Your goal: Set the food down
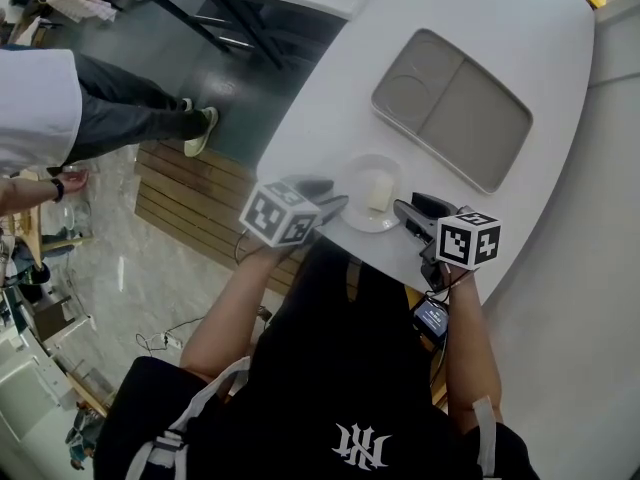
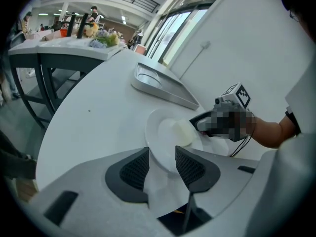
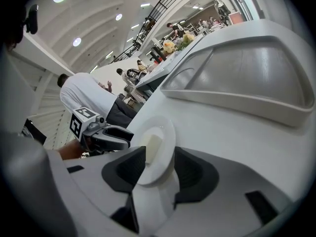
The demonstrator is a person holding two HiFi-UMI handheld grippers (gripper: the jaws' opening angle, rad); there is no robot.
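Observation:
A small white plate (image 1: 356,175) with a pale block of food (image 1: 378,194) sits at the near edge of the white table (image 1: 480,18). My left gripper (image 1: 335,206) meets its left rim and my right gripper (image 1: 402,211) its right rim. In the left gripper view the plate (image 2: 159,132) and food (image 2: 180,132) fill the gap of my left gripper (image 2: 162,167), shut on the rim. In the right gripper view the plate (image 3: 166,130) stands edge-on with the food (image 3: 152,145) between the jaws of my right gripper (image 3: 160,173), also shut on it.
A grey two-compartment tray (image 1: 450,108) lies beyond the plate on the table. A person in a white top and dark trousers (image 1: 100,108) stands on the floor to the left. The table edge runs just under my grippers.

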